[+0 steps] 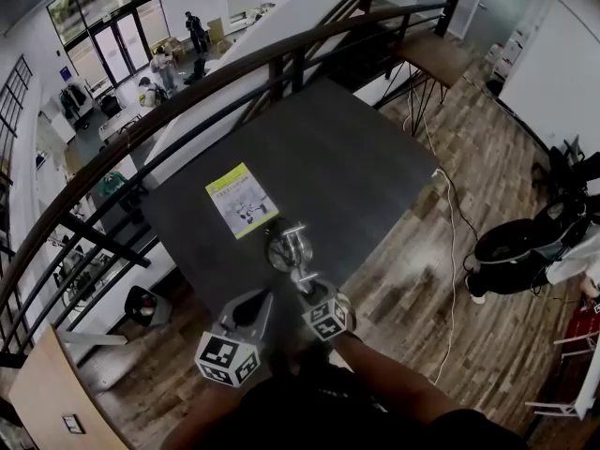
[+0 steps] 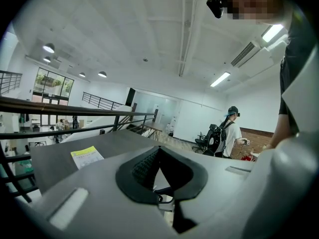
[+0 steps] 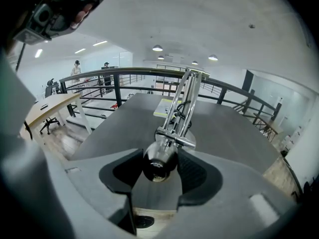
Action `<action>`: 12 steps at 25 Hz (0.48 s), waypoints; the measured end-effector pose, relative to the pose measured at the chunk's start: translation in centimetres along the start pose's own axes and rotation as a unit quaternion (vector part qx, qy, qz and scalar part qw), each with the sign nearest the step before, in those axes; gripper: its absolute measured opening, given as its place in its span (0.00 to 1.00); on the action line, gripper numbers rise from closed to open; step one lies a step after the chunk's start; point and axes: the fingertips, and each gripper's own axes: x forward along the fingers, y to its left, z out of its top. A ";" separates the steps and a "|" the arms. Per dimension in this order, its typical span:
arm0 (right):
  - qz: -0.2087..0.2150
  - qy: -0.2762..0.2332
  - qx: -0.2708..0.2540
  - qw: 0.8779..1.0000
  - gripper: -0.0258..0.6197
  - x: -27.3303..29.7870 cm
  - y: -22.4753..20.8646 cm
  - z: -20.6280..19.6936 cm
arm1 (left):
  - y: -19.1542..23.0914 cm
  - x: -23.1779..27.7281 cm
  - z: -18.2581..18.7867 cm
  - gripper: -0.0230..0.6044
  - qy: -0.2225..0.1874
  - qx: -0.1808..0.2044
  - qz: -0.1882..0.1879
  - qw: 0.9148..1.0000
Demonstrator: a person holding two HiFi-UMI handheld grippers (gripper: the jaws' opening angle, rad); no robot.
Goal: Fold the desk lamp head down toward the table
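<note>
Right gripper jaws pinching lamp head at tips. Lamp arm rises just ahead of jaws, over worktop. Left gripper jaws tip-to-tip, nothing between. Leaflet further ahead of both

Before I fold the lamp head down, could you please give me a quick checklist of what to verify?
1. Lamp head between the fingers of the right gripper: ok.
2. Fingers closed on it: ok, they appear to press both sides.
3. Left gripper steadying the base: not ok, shut, empty, off it.
4. Leaflet out of the way: ok, on the table beyond the base.
5. Hinge free to fold: cannot tell.
</note>
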 end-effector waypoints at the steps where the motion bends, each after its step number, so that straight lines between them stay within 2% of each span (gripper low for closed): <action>1: -0.001 0.001 0.000 1.000 0.36 0.1 -0.1 0.0 | 0.0 -0.2 0.0 0.04 0.000 0.000 0.000 1.000; 6: -0.008 0.000 0.006 1.000 0.37 0.0 -0.4 0.3 | -0.2 -1.3 0.6 0.04 0.000 0.006 0.000 1.000; 12: -0.011 0.000 0.038 0.999 0.37 -0.4 -0.8 0.6 | -0.7 -2.0 0.8 0.04 -0.007 0.018 -0.019 1.000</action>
